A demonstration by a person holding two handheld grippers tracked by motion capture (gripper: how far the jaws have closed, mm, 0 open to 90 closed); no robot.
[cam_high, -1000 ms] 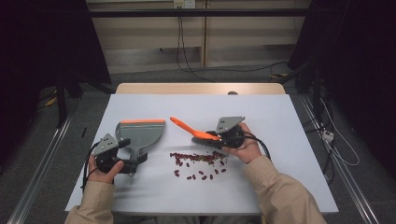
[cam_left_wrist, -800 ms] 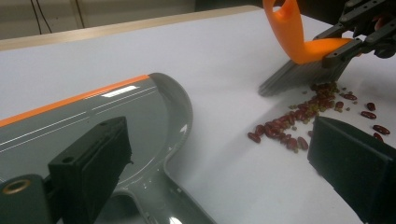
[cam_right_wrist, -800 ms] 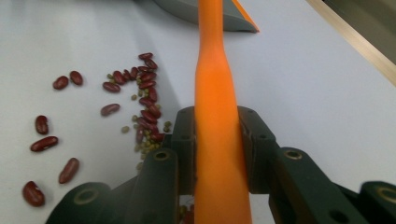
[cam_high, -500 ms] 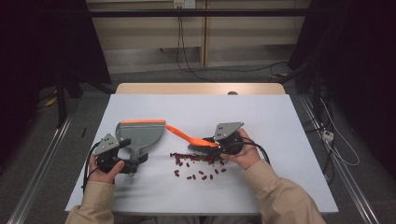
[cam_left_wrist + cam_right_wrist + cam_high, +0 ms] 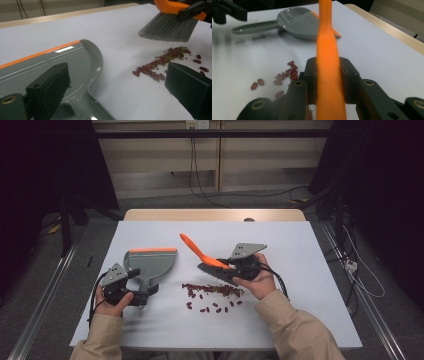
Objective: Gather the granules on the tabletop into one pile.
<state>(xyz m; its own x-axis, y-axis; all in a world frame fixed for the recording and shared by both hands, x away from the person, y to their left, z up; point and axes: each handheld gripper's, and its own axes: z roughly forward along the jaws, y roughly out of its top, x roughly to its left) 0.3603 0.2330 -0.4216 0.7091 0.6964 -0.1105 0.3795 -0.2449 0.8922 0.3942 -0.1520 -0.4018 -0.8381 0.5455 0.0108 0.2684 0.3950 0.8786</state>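
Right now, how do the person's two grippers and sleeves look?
Both grippers are black, each with two blocky black jaws. The right gripper carries a grey three-cornered plate on top, and the left gripper has a smaller grey plate. A black cable trails from the right one, another from the left. The person wears beige long sleeves.

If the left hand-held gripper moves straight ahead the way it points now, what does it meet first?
Probably the grey dustpan: its handle and bowl lie between the open jaws of the left hand-held gripper. The beans are off to the side, though depth is unclear.
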